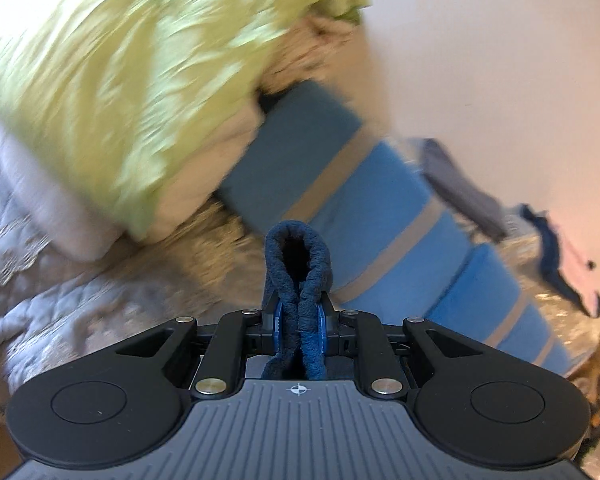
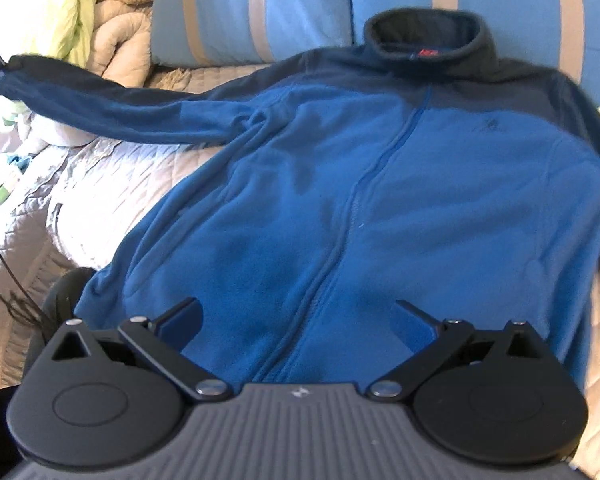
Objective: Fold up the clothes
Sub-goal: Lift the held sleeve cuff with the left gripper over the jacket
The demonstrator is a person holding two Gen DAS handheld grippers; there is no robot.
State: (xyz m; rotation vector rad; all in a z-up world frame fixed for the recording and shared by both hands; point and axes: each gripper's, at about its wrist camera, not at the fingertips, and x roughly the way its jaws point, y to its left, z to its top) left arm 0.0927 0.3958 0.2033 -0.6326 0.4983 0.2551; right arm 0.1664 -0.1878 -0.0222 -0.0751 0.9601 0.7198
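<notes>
A blue fleece jacket [image 2: 380,184] with a dark navy collar and shoulders lies face up on the bed, zip closed. Its left sleeve [image 2: 100,100] stretches out to the far left, lifted off the bed at the cuff. My left gripper [image 1: 299,312] is shut on that dark blue cuff [image 1: 298,264], which loops up between the fingers. My right gripper [image 2: 298,320] is open and empty, hovering just above the jacket's bottom hem.
Blue pillows with tan stripes [image 2: 260,8] [image 1: 380,208] lie at the head of the bed. A yellow-green blanket [image 1: 132,80] and beige bedding [image 2: 120,24] are piled at the left. The quilted white bedspread [image 2: 100,184] lies under the jacket. More clothes [image 1: 556,256] hang by the wall.
</notes>
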